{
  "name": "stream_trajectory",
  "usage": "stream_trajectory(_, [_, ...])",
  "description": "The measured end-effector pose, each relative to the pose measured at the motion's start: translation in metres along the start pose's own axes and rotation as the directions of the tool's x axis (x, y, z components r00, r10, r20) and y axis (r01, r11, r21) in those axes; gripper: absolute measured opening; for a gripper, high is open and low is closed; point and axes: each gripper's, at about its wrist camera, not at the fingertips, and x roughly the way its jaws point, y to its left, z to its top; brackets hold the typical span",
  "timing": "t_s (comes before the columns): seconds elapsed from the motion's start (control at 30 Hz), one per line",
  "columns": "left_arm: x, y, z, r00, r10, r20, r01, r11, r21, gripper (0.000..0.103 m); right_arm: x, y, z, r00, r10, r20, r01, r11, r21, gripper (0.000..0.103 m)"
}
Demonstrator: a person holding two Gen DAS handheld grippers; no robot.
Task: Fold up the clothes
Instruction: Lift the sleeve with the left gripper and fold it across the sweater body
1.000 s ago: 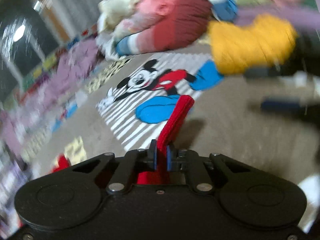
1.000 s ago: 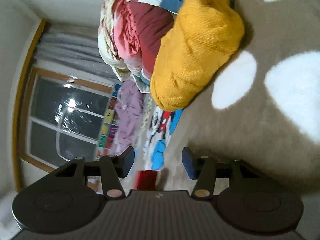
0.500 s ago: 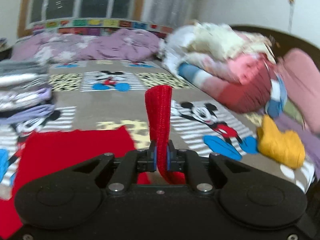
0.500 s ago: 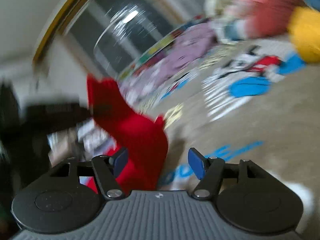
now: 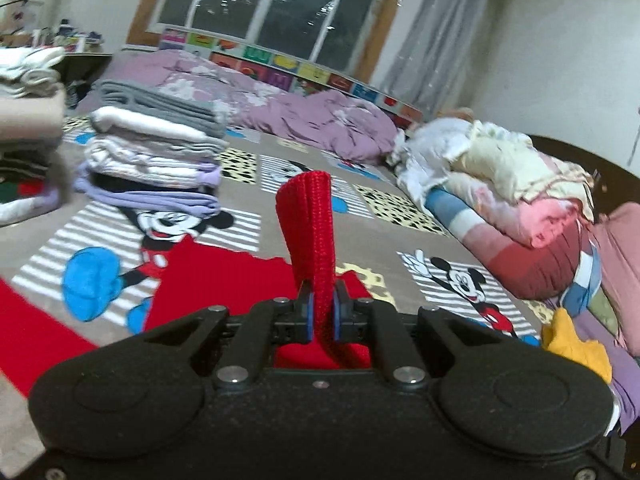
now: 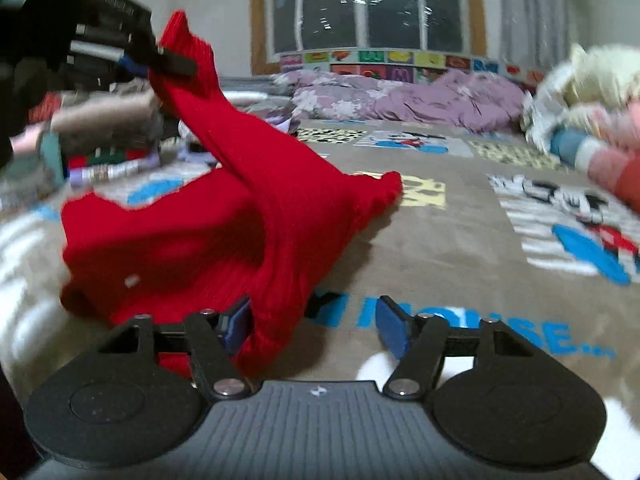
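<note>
Left fingers (image 5: pixel 320 312) clamped on red knit sweater (image 6: pixel 192 232), right fingers (image 6: pixel 316 326) spread apart beside it on bedspread (image 6: pixel 440 240).

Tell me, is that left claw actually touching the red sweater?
Touching. The left wrist view shows the left gripper with both blue pads pressed shut on a fold of the red sweater, no gap either side.

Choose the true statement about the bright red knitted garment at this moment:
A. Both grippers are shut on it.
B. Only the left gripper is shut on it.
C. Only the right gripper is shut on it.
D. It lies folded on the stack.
B: the left gripper pinches a strip of the bright red knitted garment, while the right gripper is open beside it.
</note>
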Motion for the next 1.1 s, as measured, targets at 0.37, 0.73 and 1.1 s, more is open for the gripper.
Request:
stream_trajectory(0.37, [-0.021,0.062,-0.016,0.999,0.047,0.003,-0.046,0.997,-0.057,0.008,0.002,0.018,0.0,1.0,-0.007,-0.014,0.006,0.995,-0.098,0.056])
stream_trajectory(0.73, [-0.014,0.097,-0.045,0.995,0.081,-0.052,-0.084,0.994,-0.063,0.008,-0.006,0.026,-0.001,1.0,-0.01,-0.019,0.007,0.989,-0.15,0.056])
stream_trajectory(1.1, [0.0,0.103,-0.062,0.98,0.139,-0.14,-0.141,0.99,-0.001,0.008,-0.033,0.017,-0.004,0.993,0.046,-0.109,-0.063,0.984,-0.164,0.056])
